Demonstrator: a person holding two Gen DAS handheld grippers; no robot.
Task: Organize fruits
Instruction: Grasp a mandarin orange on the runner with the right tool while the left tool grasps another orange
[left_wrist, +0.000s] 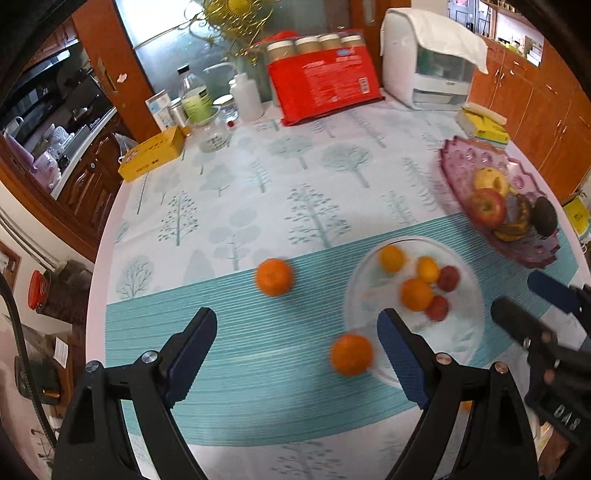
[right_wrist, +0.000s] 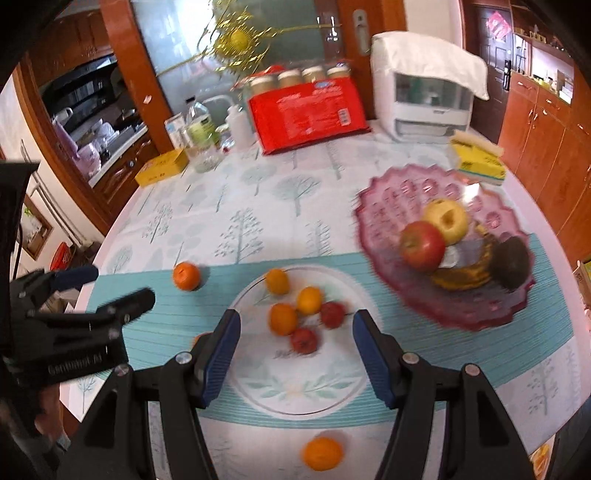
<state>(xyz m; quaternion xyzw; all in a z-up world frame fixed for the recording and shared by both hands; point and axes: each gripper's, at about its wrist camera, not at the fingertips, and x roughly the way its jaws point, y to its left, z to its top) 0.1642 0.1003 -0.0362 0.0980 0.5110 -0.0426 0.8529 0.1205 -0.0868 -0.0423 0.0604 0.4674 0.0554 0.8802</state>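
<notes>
My left gripper (left_wrist: 295, 315) hangs open over the teal mat, nothing held. One loose orange (left_wrist: 274, 276) lies ahead of it, and another orange (left_wrist: 351, 353) sits beside its right finger at the edge of the glass plate (left_wrist: 461, 332). My right gripper (right_wrist: 295, 315) is open above the glass plate (right_wrist: 295, 410), which holds several small orange and red fruits (right_wrist: 282, 318). Another orange (right_wrist: 322, 453) lies on the near side of the plate. A purple tray (right_wrist: 406, 192) to the right carries a red apple (right_wrist: 423, 244), a yellow apple, bananas and an avocado.
At the table's far side stand a red package (left_wrist: 325, 88), jars, bottles, a yellow box (left_wrist: 153, 158) and a white appliance (left_wrist: 428, 62). Yellow sponges (right_wrist: 478, 162) lie behind the tray. The round table's edge curves close on the left. Each gripper shows in the other's view.
</notes>
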